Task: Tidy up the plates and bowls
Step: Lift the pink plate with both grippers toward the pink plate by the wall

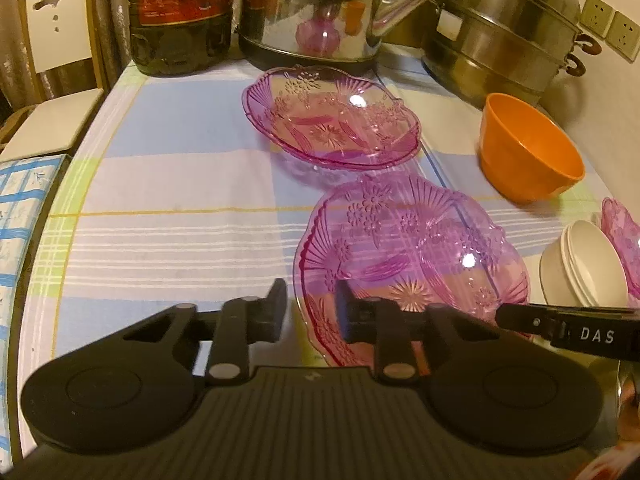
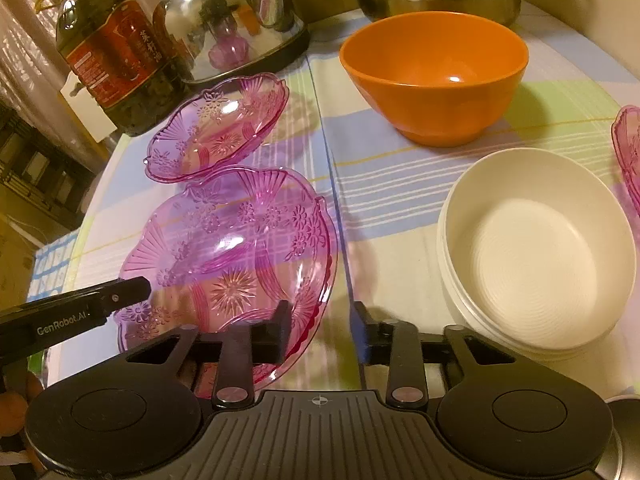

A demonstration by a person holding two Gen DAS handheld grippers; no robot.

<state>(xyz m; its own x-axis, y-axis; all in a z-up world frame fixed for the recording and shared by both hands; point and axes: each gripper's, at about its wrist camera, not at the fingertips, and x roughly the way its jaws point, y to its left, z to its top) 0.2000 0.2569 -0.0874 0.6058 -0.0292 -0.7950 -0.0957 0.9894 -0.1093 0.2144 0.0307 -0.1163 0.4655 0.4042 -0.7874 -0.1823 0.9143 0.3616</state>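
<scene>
A clear pink patterned plate (image 1: 420, 256) (image 2: 232, 248) lies nearest on the checked tablecloth. My left gripper (image 1: 311, 312) straddles its left rim, one finger inside and one outside, with a sliver of cloth showing beside the outer finger. My right gripper (image 2: 320, 332) straddles the right rim in the same way, with a wider gap at its outer finger. Neither pair of pads visibly presses the rim. A second pink plate (image 1: 332, 116) (image 2: 220, 128) sits just behind. An orange bowl (image 1: 528, 148) (image 2: 436, 76) and stacked white bowls (image 1: 584, 272) (image 2: 536, 256) stand to the right.
A third pink plate (image 2: 630, 152) peeks in at the far right. An oil bottle (image 1: 180, 16), a steel kettle (image 1: 320, 8) and a steel steamer pot (image 1: 508, 32) line the back. A chair (image 1: 56, 40) stands past the table's left edge.
</scene>
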